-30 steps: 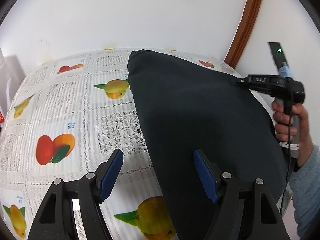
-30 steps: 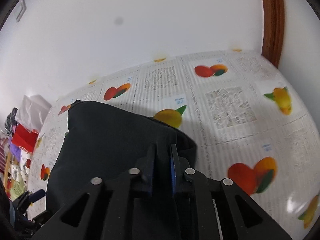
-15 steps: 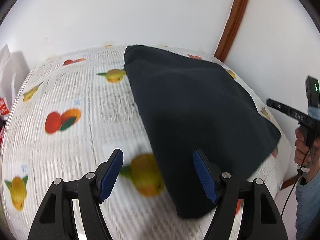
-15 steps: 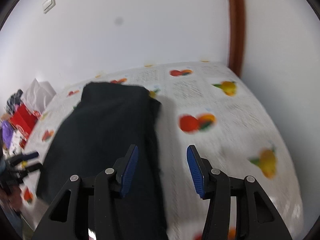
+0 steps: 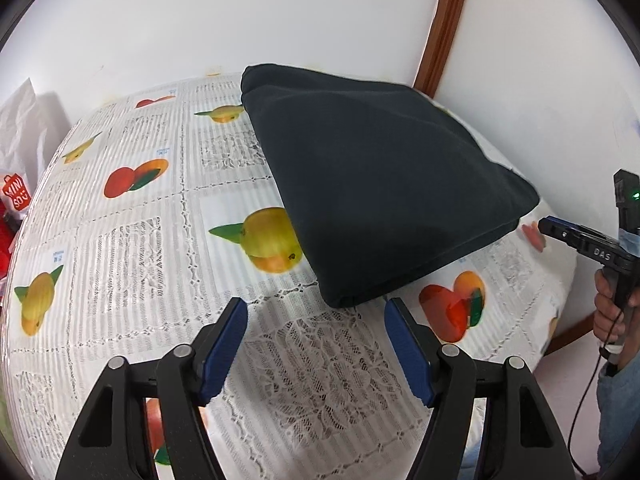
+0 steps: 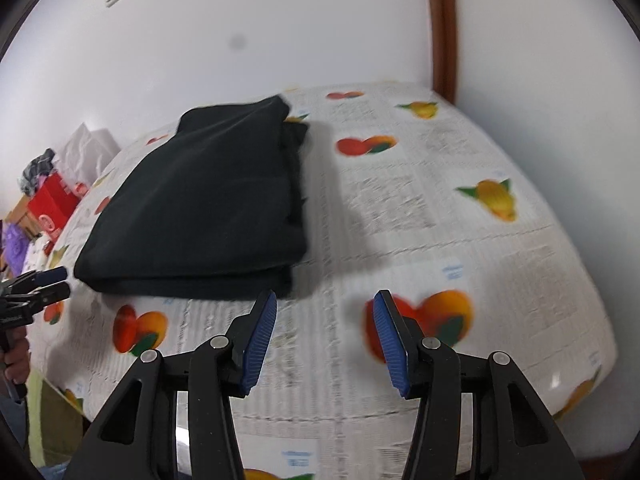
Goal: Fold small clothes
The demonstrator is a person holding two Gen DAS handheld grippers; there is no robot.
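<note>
A black garment [image 5: 376, 184] lies folded in a flat stack on the fruit-print tablecloth [image 5: 140, 240]; it also shows in the right wrist view [image 6: 208, 204]. My left gripper [image 5: 316, 312] is open and empty, just in front of the garment's near corner, not touching it. My right gripper [image 6: 325, 306] is open and empty, in front of the garment's near right corner and apart from it. The right gripper shows at the right edge of the left wrist view [image 5: 556, 228], the left gripper at the left edge of the right wrist view [image 6: 52, 282].
The table stands against a white wall with a brown wooden trim [image 5: 444, 28]. A white bag [image 5: 18, 120] and red boxes [image 6: 54, 204] with clutter lie beyond the table's left end. The table's near edge [image 6: 400, 476] drops off below my right gripper.
My right gripper let go of the garment, opened and drew back. My left gripper also pulled back off the garment. The garment now lies flat and free on the table.
</note>
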